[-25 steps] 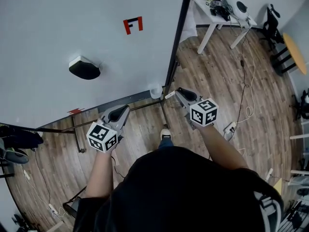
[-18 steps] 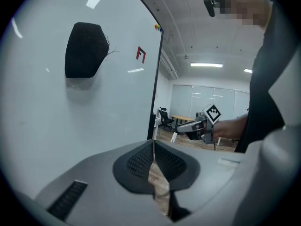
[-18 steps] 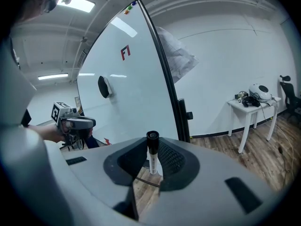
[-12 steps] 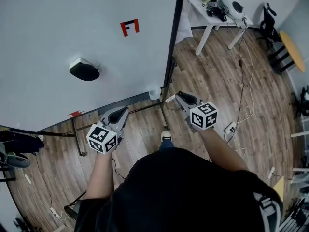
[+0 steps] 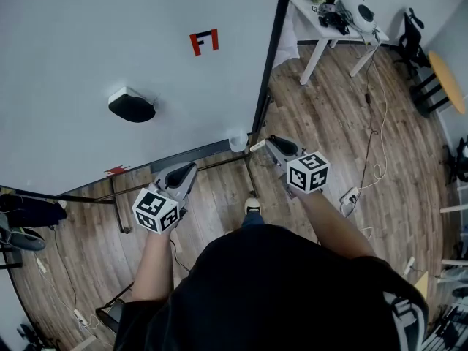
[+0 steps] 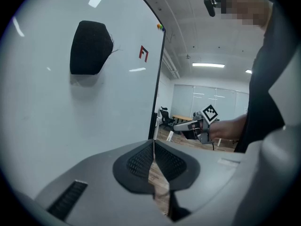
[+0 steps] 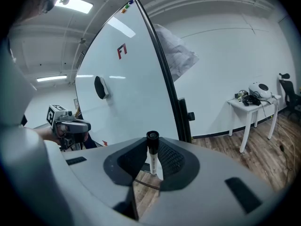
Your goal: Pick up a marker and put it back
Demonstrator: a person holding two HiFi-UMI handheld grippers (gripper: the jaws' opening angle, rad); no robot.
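Note:
A white marker with a black cap stands upright between the jaws of my right gripper, which is shut on it. From the head view the marker pokes out of that gripper beside the whiteboard's right edge, near a small white cup at the end of the board's tray. My left gripper hovers just below the tray; its jaws are closed together with nothing between them. A black eraser clings to the whiteboard.
A red and black mark is drawn on the board. The board's black frame post runs down its right side. A white table with gear stands at the back right. Cables trail over the wooden floor.

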